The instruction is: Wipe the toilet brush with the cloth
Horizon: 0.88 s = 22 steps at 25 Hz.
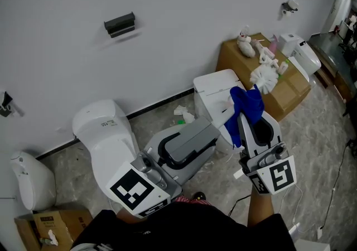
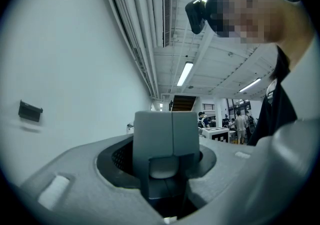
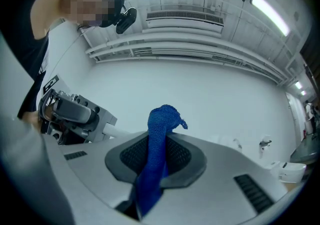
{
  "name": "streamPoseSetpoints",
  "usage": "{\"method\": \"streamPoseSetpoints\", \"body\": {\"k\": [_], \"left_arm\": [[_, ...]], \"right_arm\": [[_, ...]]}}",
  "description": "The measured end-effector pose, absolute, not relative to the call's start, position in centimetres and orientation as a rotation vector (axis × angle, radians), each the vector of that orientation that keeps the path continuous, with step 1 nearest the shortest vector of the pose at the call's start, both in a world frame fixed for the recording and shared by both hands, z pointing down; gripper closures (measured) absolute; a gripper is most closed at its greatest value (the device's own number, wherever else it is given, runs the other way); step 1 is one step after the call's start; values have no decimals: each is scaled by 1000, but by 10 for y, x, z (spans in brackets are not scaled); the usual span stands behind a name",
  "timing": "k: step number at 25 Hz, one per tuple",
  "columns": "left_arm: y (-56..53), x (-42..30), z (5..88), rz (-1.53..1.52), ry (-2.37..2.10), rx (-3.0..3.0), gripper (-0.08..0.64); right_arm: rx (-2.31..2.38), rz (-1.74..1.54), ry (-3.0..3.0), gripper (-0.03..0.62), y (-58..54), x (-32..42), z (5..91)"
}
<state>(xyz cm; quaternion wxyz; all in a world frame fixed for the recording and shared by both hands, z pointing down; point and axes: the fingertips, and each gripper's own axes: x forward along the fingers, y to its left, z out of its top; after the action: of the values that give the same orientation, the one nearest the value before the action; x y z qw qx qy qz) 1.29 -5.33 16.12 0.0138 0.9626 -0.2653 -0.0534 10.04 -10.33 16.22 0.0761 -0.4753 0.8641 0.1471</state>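
**A:** The right gripper [image 3: 161, 143] pinches the blue cloth [image 3: 163, 119], a tuft poking past its jaws. Why?

**B:** Likely so the tuft meets the brush [image 1: 264, 78] — its white head sits just beyond. The left gripper [image 2: 167, 151] clamps a grey block [image 2: 165, 126], seemingly the handle, to steady it.

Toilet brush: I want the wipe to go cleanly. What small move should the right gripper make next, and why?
Probably ease the right gripper forward so its blue cloth wraps the toilet brush. The cloth is clamped in that gripper and sits right beside the brush in the head view; contact is unclear.
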Motion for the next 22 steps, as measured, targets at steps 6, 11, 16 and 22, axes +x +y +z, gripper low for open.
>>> {"method": "streamPoseSetpoints", "body": {"k": [6, 11, 16, 22], "left_arm": [[-52, 10, 162, -165, -821, 2987, 371], [-49, 11, 165, -152, -809, 2992, 370], [-48, 14, 167, -143, -811, 2989, 370], [-45, 17, 168, -124, -797, 2995, 370]], "right_arm": [[-1457, 425, 2587, 523, -108, 105, 165], [-1498, 412, 2578, 523, -112, 115, 170], [-1534, 399, 2570, 523, -117, 124, 174], [-1590, 394, 2547, 523, -123, 140, 180]]}}
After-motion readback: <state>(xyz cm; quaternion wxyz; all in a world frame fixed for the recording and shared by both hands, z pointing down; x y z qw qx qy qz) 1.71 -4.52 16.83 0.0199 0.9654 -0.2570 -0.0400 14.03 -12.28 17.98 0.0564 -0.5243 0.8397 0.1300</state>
